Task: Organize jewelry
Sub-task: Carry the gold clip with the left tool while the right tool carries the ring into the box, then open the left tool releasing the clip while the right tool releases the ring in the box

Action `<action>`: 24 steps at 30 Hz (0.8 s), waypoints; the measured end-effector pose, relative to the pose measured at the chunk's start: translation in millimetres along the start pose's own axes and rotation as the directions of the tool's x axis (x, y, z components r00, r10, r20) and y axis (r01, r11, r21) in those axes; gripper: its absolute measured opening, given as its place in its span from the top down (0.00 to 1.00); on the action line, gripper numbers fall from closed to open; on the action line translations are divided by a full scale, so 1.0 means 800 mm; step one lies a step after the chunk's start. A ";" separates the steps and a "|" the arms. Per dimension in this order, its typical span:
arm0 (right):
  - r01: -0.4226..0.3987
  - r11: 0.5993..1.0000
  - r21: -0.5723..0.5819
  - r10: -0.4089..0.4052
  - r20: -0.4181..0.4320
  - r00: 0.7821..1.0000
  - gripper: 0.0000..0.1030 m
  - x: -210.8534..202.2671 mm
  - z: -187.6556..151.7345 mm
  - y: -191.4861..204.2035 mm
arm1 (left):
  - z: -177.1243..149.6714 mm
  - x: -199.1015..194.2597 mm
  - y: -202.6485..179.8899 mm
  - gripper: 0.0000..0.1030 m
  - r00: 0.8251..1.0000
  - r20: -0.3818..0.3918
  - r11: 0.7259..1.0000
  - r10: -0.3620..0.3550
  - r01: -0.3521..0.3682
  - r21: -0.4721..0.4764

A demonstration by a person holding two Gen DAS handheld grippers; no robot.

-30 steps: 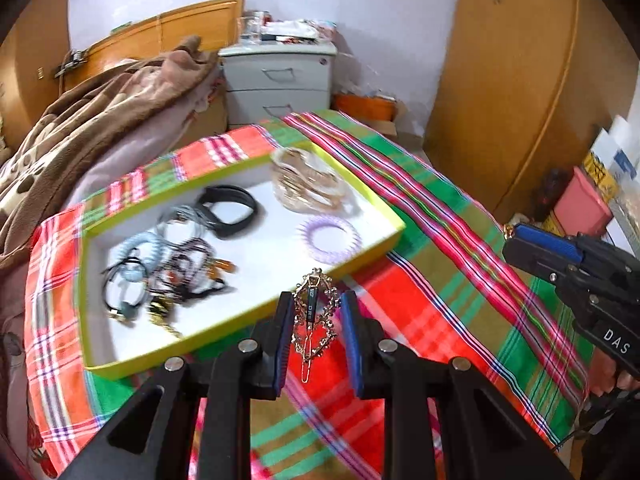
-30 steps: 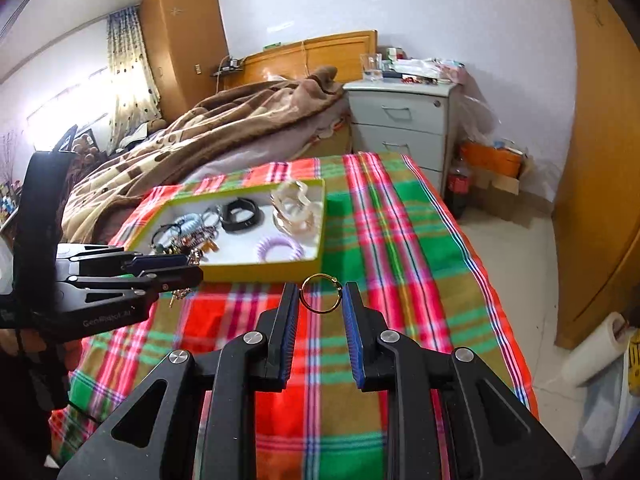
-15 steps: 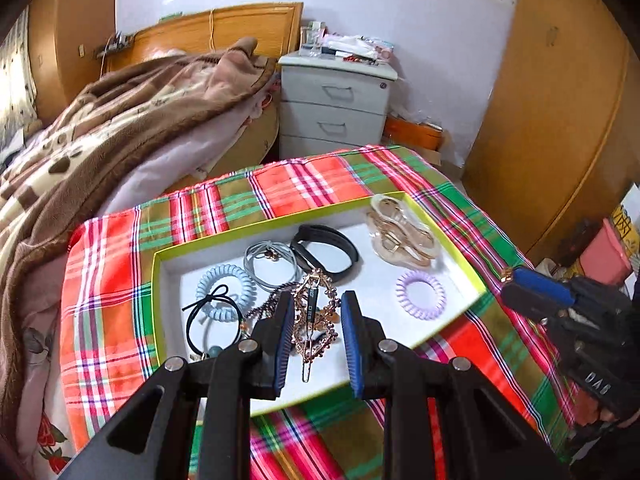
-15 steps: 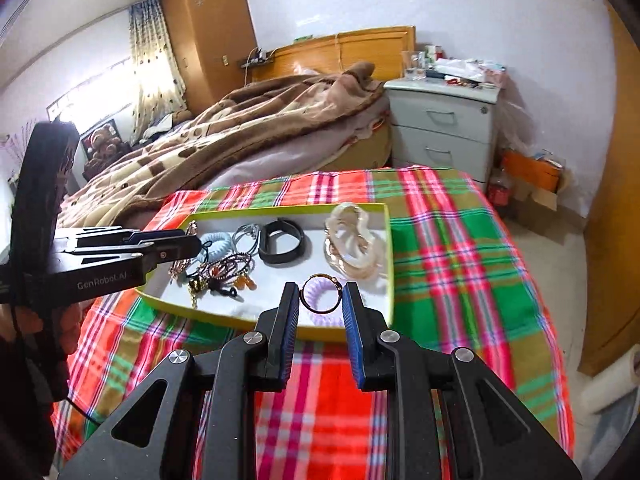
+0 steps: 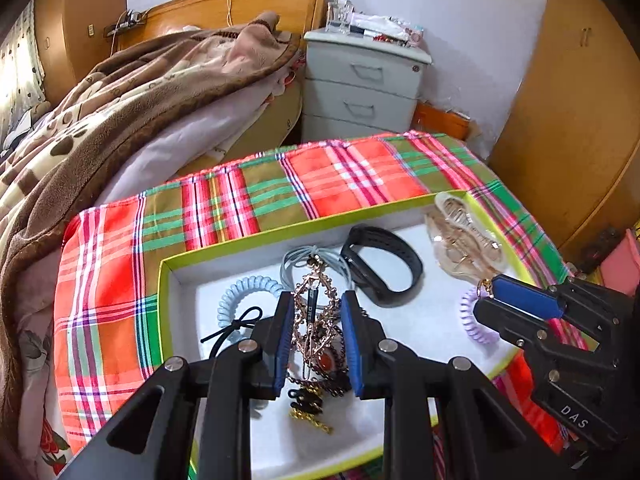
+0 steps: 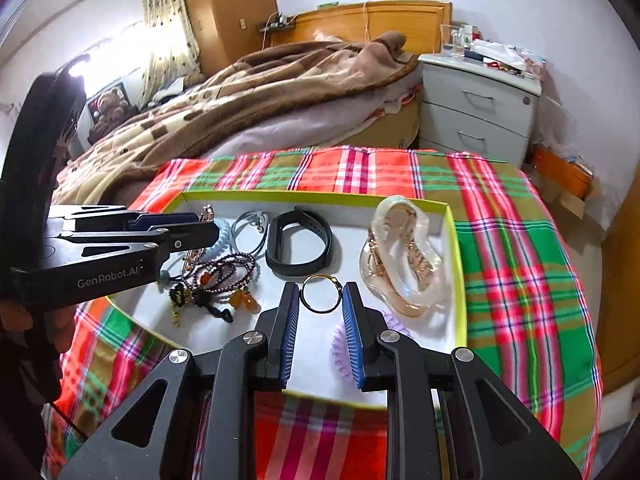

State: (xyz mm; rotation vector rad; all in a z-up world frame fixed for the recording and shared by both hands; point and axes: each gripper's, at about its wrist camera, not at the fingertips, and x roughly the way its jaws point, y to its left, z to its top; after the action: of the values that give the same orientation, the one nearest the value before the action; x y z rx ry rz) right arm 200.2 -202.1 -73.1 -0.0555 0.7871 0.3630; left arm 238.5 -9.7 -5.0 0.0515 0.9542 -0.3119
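A white tray with a lime-green rim (image 5: 280, 233) (image 6: 456, 240) lies on a plaid cloth (image 6: 520, 264). It holds a black band (image 6: 298, 246), clear and gold claw clips (image 6: 404, 256), a purple spiral tie (image 6: 340, 350), a light blue spiral tie (image 5: 240, 292), a grey hair tie (image 5: 298, 258) and beaded bracelets (image 6: 224, 276). My left gripper (image 5: 317, 300) is shut on an ornate rose-gold hair clip (image 5: 314, 312) above the tray's left half. My right gripper (image 6: 320, 292) is shut on a thin gold ring (image 6: 303, 297) over the tray's near middle.
Behind the cloth-covered table a bed carries a brown blanket (image 6: 260, 92). A grey nightstand (image 6: 476, 112) with clutter on top stands at the back right. A wooden wardrobe (image 5: 572, 120) fills the right side. A pink box (image 5: 620, 264) sits low on the right.
Both grippers have moved from over the plaid cloth to over the tray, the left still carrying the hair clip and the right still carrying the ring. The tray looks nearer and larger.
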 end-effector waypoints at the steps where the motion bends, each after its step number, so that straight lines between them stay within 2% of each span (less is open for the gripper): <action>1: 0.003 1.000 -0.005 -0.003 -0.010 1.000 0.77 0.005 0.001 0.000 | 0.000 0.004 0.001 0.76 1.000 -0.007 1.000 0.002 -0.002 0.000; 13: 0.030 0.997 -0.064 -0.035 -0.073 0.997 0.78 0.039 0.001 0.009 | -0.006 0.026 0.003 0.76 0.999 -0.045 1.000 0.020 -0.021 -0.002; 24: 0.051 0.995 -0.083 -0.058 -0.086 0.995 0.77 0.047 0.000 0.013 | -0.006 0.026 0.004 0.76 0.999 -0.050 1.000 0.013 -0.013 -0.012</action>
State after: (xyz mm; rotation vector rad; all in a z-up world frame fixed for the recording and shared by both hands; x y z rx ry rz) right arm 221.2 -181.4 -98.3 -0.1695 0.8560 0.3420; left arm 246.9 -10.9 -24.6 0.0546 1.0052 -0.2937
